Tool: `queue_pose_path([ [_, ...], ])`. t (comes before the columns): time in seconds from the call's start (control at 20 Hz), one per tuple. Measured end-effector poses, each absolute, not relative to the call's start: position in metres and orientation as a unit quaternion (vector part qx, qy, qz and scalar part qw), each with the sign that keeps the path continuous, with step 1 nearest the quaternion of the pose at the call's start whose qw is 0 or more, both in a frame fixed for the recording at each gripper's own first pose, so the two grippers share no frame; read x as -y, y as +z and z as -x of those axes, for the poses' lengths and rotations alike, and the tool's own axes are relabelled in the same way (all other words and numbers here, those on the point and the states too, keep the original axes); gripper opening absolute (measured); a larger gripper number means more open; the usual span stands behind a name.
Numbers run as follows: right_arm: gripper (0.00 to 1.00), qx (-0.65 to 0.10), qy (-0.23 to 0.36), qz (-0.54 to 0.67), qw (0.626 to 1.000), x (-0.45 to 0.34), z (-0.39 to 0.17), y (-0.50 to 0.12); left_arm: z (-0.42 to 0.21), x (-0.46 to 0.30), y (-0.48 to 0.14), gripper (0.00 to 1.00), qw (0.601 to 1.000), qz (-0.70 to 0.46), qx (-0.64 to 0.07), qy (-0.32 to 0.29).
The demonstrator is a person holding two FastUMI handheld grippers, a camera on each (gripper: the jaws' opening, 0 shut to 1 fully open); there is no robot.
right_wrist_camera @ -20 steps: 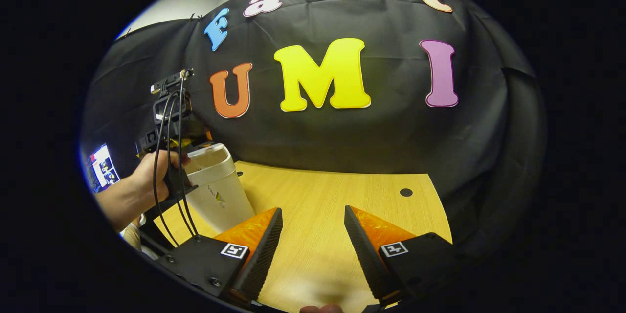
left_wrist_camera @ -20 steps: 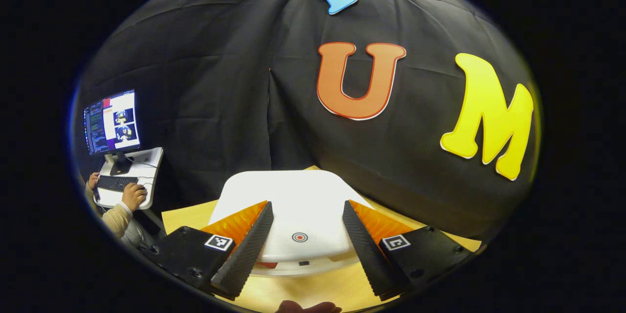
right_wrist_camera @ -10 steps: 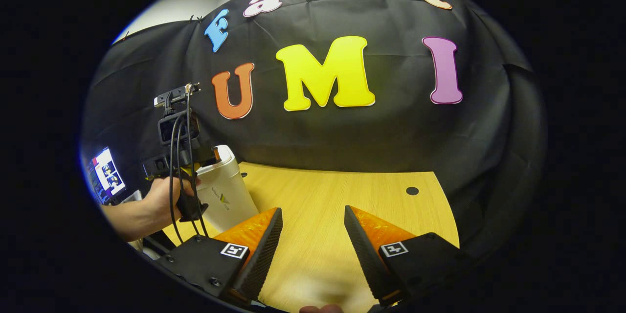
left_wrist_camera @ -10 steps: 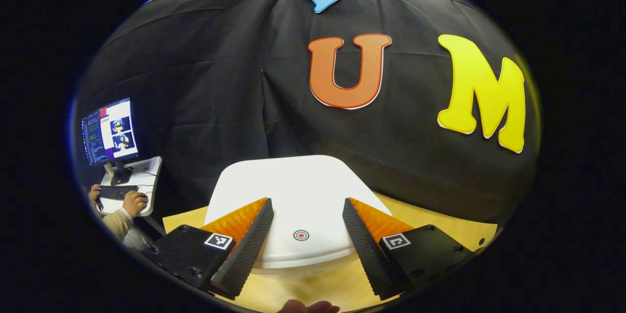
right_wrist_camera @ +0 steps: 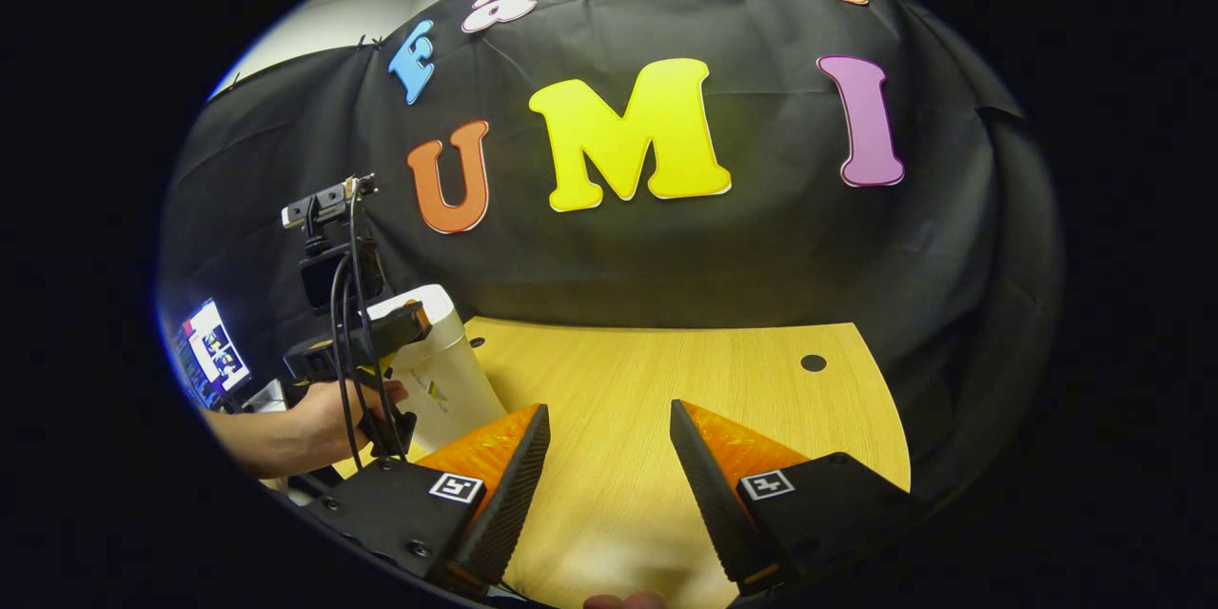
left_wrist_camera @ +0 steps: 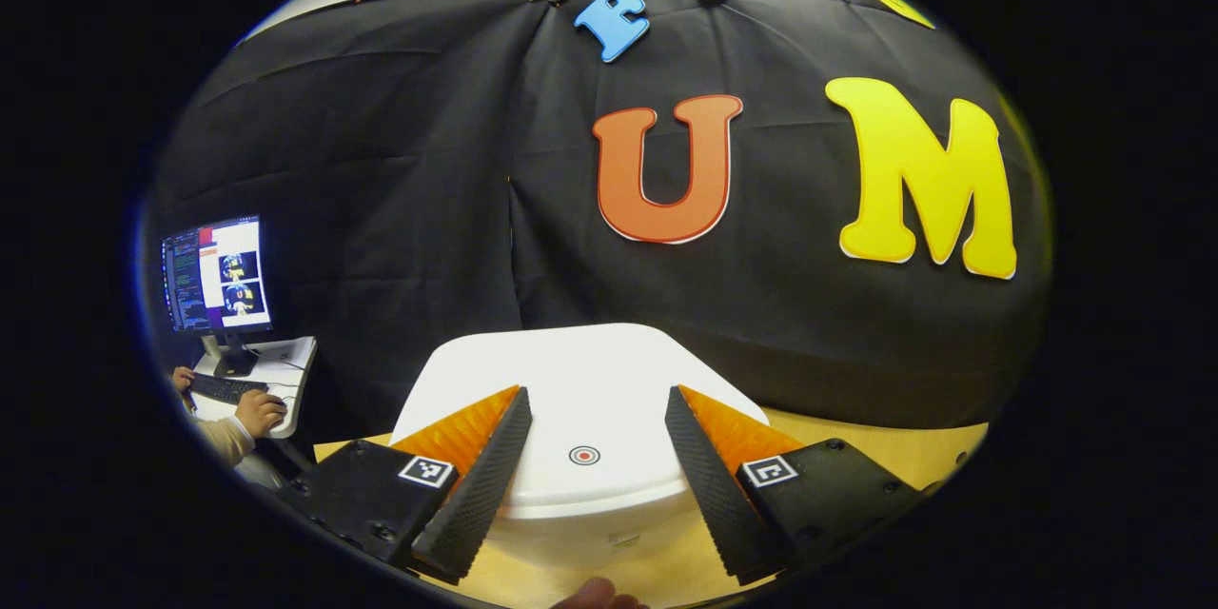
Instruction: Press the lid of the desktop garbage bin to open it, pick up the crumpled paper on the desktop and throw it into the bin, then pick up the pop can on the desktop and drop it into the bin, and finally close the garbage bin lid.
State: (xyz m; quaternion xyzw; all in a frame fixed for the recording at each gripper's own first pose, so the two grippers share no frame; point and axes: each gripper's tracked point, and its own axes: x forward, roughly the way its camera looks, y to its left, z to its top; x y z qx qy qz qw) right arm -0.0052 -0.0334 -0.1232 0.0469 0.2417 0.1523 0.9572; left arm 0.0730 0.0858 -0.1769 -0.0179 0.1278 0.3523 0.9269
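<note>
The white desktop bin [left_wrist_camera: 580, 514] stands right before my left gripper [left_wrist_camera: 594, 397], its lid [left_wrist_camera: 571, 371] lying flat and shut, a small red ring mark [left_wrist_camera: 583, 455] near its front edge. The left gripper is open, and the lid shows between its fingers. In the right gripper view the bin [right_wrist_camera: 442, 390] stands at the table's left side, with a hand holding the left gripper [right_wrist_camera: 395, 328] level with the lid's top; whether it touches the lid I cannot tell. My right gripper [right_wrist_camera: 609, 407] is open above bare wood, with nothing between its fingers.
The wooden table [right_wrist_camera: 666, 371] has a small round hole [right_wrist_camera: 813, 363] at its far right. The black cloth wall stands close behind the bin. Off to the left a person's hand [left_wrist_camera: 255, 411] rests on a keyboard below a monitor [left_wrist_camera: 217, 274].
A second ago the lid stood ajar with a gap under its front edge; it now lies flat. The left gripper has drawn back slightly, showing the bin's front wall. The right gripper has barely moved.
</note>
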Motion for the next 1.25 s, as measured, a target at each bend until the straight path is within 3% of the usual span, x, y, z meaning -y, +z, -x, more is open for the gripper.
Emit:
queue_pose_path([
  [0.25,0.82,-0.195,0.114,-0.054,0.973,0.045,-0.012,-0.100,-0.081,-0.064,-0.141,0.92,0.958,0.009,-0.104,0.268],
  [0.45,0.82,-0.130,0.079,-0.047,0.987,0.042,-0.016,-0.058,-0.064,0.000,-0.066,0.92,0.994,-0.011,-0.024,0.110],
  [0.55,0.82,-0.112,0.074,-0.037,0.990,0.037,-0.012,-0.047,-0.051,0.017,-0.038,0.93,0.997,-0.018,0.007,0.074],
  [0.95,0.84,-0.027,0.008,-0.012,1.000,0.046,-0.002,0.001,-0.003,0.061,-0.027,0.93,1.000,0.015,0.002,-0.011],
  [1.25,0.83,-0.021,-0.005,-0.011,1.000,0.048,0.003,0.003,0.012,0.069,-0.033,0.93,1.000,0.011,-0.007,-0.021],
])
